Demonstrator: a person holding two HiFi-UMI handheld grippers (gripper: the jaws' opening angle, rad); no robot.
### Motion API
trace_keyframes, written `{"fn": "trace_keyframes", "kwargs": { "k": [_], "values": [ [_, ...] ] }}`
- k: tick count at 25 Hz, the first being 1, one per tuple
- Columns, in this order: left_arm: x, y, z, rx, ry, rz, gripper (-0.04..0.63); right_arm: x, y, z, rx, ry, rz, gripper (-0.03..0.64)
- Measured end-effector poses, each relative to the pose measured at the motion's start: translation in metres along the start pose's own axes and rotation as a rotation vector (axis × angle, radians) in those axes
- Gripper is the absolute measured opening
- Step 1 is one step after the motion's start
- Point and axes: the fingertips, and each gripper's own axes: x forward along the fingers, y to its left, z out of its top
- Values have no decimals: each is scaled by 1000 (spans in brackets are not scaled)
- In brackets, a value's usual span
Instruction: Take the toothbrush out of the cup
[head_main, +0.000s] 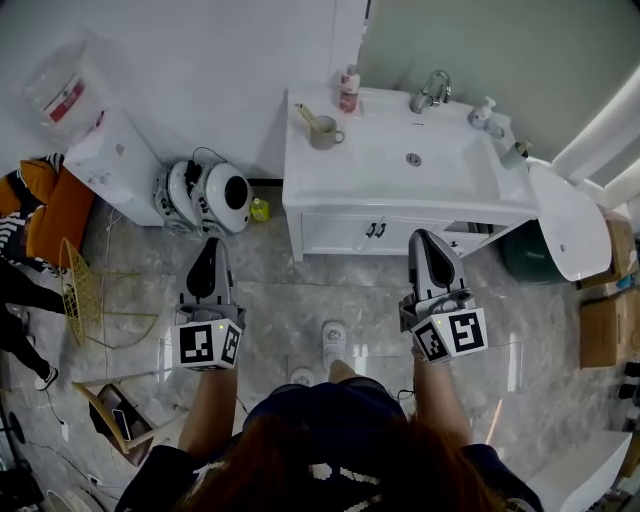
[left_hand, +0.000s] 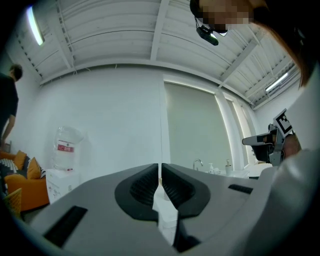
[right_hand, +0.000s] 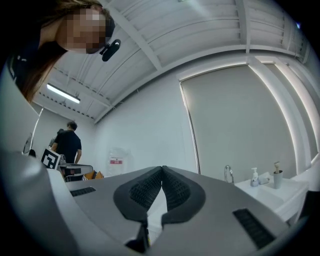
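Toothbrush (head_main: 304, 113) in cup (head_main: 324, 134); left gripper (head_main: 213, 245), right gripper (head_main: 426, 237) closed, empty

The cup (head_main: 324, 133) stood on the vanity's (head_main: 365, 170) back left corner, the toothbrush (head_main: 303, 112) in it, a bottle (head_main: 349, 90) just right. The faucet (head_main: 430, 92) stood behind the basin (head_main: 445, 160). Your left gripper (head_main: 212, 244) and right gripper (head_main: 424, 238) were before the vanity.

The vanity (head_main: 350, 178) is white, the cup (head_main: 324, 133) beige, the floor (head_main: 300, 300) grey-marbled and the sofa (head_main: 62, 215) orange.
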Motion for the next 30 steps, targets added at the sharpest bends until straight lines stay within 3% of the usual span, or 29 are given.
{"fn": "trace_keyframes", "kwargs": {
  "k": [8, 18, 30],
  "values": [
    [88, -18, 2, -3, -20, 73, 35, 78, -76, 1, 35, 1, 81, 15],
    [159, -19, -12, -25, -10, 122, 35, 147, -120, -10, 51, 15, 141, 15],
    [300, 34, -24, -43, -31, 40, 35, 273, -151, -18, 37, -6, 79, 15]
  ]
}}
